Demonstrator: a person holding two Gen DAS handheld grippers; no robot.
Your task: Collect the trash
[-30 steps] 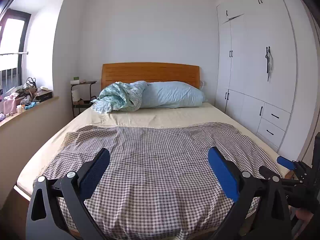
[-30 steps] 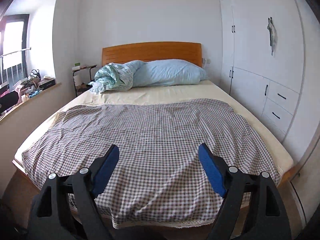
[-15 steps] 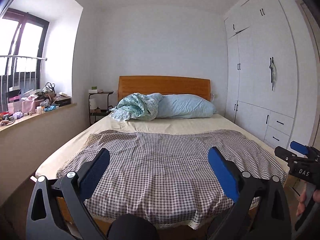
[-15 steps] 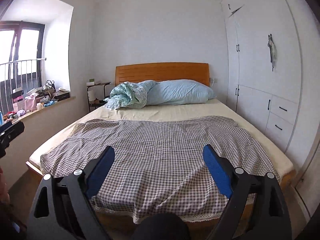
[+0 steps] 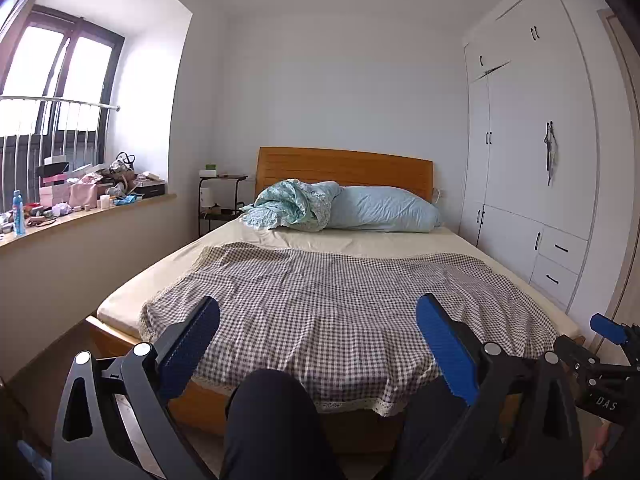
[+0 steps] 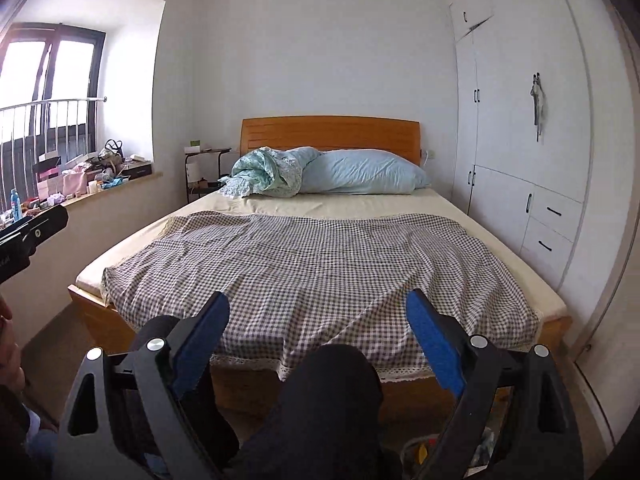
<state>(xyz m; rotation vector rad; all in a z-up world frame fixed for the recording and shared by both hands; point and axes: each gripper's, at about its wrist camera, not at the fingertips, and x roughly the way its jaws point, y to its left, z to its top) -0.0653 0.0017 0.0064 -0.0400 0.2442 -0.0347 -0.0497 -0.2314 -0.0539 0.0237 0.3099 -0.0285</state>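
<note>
At the foot of the checked blanket (image 5: 336, 300), both grippers' blue fingers (image 5: 192, 344) (image 6: 434, 344) are spread, holding nothing.

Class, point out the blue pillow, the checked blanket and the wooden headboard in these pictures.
blue pillow (image 5: 386, 209), left wrist view, middle of its front face.
checked blanket (image 6: 320, 264), right wrist view, centre of the cloth.
wooden headboard (image 6: 332, 133), right wrist view, upper slats.

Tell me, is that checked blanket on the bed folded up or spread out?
Spread out. The checked blanket lies flat over the lower part of the bed, its lace edge hanging over the foot; only mild wrinkles show.
</note>
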